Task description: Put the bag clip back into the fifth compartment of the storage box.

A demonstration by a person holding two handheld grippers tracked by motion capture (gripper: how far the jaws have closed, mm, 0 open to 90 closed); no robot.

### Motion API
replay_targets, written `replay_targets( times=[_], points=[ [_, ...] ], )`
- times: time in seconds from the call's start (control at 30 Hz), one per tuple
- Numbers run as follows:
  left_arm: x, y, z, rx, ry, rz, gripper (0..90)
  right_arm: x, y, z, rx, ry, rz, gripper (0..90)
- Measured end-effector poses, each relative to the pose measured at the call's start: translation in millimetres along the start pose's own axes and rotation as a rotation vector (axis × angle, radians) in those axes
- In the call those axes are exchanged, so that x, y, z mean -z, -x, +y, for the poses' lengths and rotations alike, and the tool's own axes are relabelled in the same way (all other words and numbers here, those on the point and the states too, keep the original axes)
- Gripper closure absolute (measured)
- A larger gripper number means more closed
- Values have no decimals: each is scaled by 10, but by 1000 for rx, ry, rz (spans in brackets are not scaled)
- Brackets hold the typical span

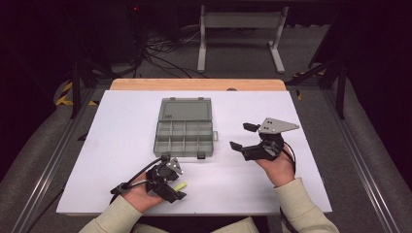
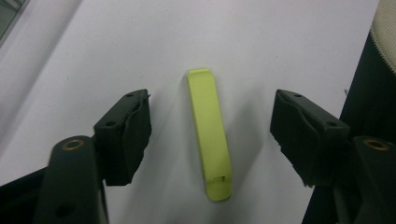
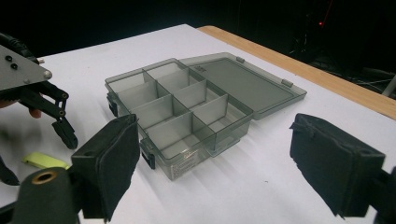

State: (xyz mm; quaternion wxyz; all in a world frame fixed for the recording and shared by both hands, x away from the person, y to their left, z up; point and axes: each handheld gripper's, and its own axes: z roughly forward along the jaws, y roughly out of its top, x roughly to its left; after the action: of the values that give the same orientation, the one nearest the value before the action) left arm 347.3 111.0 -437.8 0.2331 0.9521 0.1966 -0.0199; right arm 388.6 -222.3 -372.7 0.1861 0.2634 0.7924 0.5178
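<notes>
The yellow-green clip (image 2: pixel 209 135) lies flat on the white worktop (image 1: pixel 121 145), near the person's edge and on the left, well apart from the organiser box (image 1: pixel 184 133). In the left gripper view it is a narrow, slightly curved strip, and its long axis runs between the two black jaws, roughly parallel to their faces. This alignment appears deliberate: closing across the narrow width gives the pads two long flat sides to bear on.

The left gripper (image 1: pixel 171 187) straddles the clip from above. Its jaws stand apart, with bare worktop visible on each side of the clip, so neither pad presses on it. The clip is bracketed, not yet held.

The organiser box sits at the centre of the worktop. Its lid (image 3: pixel 243 84) is folded fully back and lies flat behind the tray, so all the divided compartments (image 3: pixel 177 100) are open from above. The compartments look empty. This arrangement suits a drop-in placement with no further handling of the lid.

The right gripper (image 1: pixel 245 136) hovers to the right of the box with its jaws wide apart and nothing between them. It points toward the box, probably on standby to steady it or receive the clip.
</notes>
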Motion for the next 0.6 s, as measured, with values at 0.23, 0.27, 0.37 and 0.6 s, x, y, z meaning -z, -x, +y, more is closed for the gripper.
replay_targets(
  times=[0.23,0.27,0.37,0.6],
  points=[
    [33,23,0,-7,2,32,464,-7,2,-7,-3,-2,6,164],
    [33,23,0,-7,2,32,493,-7,2,-7,-3,-2,6,164],
    [22,36,1,-9,-6,35,553,-5,-3,-2,-1,0,9,164],
    [29,51,5,-15,-15,63,770,-5,-4,-3,3,-1,10,164]
  ],
)
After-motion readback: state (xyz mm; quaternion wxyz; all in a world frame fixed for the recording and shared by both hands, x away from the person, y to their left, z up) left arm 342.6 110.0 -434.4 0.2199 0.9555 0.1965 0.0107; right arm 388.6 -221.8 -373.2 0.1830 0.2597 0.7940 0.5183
